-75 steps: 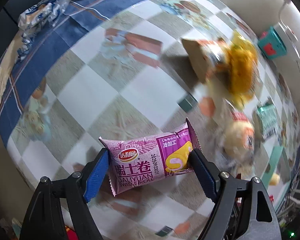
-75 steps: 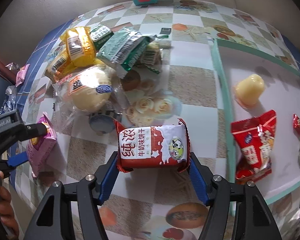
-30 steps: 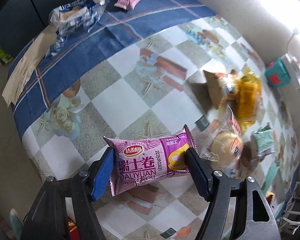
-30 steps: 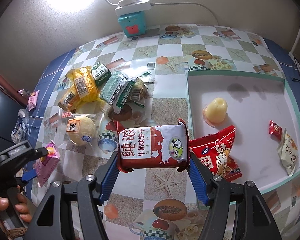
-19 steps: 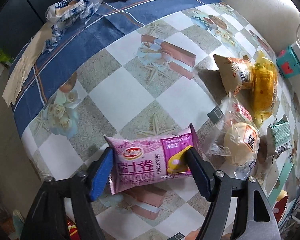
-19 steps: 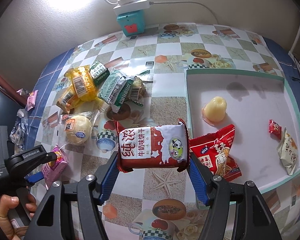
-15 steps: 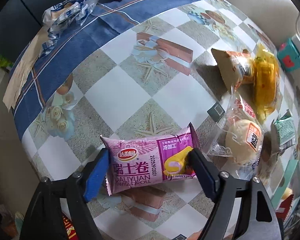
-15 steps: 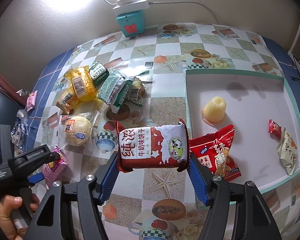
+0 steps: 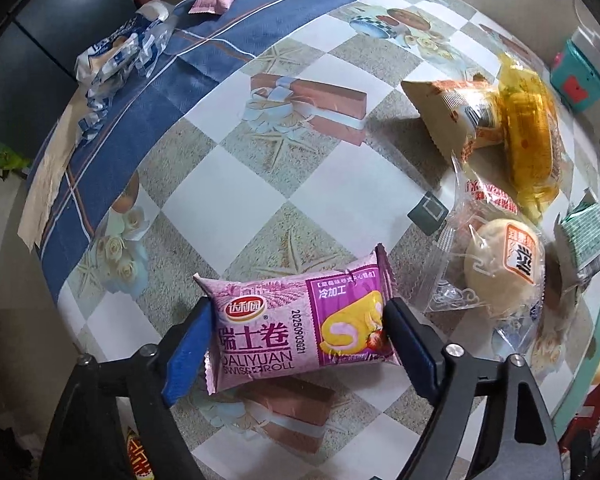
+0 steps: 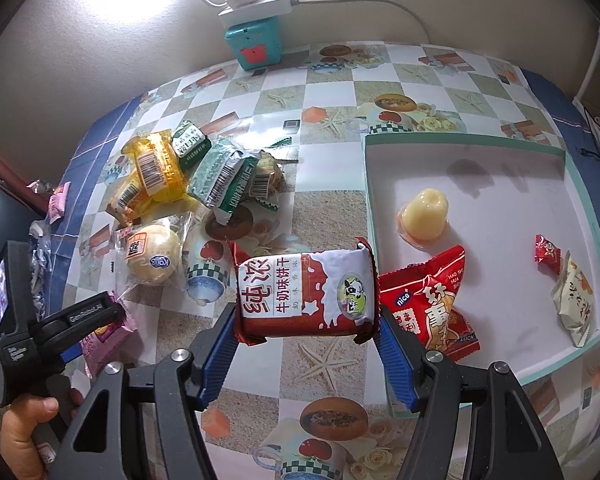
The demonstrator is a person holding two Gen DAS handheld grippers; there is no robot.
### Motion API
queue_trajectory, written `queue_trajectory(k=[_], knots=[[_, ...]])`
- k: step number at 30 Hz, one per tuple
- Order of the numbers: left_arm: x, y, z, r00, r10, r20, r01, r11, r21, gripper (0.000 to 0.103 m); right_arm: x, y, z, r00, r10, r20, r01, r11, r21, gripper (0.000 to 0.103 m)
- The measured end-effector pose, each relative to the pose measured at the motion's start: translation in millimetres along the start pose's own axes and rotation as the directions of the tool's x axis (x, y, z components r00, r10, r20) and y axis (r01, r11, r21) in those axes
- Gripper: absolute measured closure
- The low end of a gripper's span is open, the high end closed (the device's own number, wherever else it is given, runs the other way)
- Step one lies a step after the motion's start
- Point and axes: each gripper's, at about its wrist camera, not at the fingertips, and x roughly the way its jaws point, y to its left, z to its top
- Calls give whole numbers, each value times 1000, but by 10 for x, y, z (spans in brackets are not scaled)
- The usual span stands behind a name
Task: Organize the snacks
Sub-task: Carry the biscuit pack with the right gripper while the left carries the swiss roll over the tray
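**Both grippers loaded above the table**

Above the checkered table, the right gripper holds a red biscuit pack crosswise, its blue pads pressed on the pack's two ends, just beside the near left corner of the tray. Near the table's left edge, the left gripper clamps a purple roll pack the same way, one pad at each end. On the tray's white floor lie a jelly cup, a red bag at the near left corner, a small red candy and a beige packet by the right wall. Left of the tray a pile of snacks rests: a bun, yellow packs and green packs.
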Motion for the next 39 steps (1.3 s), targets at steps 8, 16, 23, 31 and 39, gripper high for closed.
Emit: queue_trajectory(k=[8, 16, 23, 31, 39], knots=[[28, 193, 55, 999, -35, -8, 34, 994, -99, 23, 6, -10, 2, 1000, -3, -4, 3, 1000, 4, 34], [-10, 321, 100, 998, -58, 20, 60, 988, -142, 24, -30, -60, 21, 1000, -2, 5, 2, 1000, 16, 34], [-483, 459, 106, 986, -103, 133, 123, 981, -149, 23, -153, -162, 65, 999, 7, 35, -8, 999, 48, 34], [-956, 113, 36, 957, -178, 231, 193, 980, -46, 23, -267, -600, 132, 998, -36, 60, 27, 989, 148, 34], [-1184, -560, -245, 937, -255, 240, 233, 965, 117, 23, -362, -1302, 156, 994, -90, 63, 68, 952, 297, 34]])
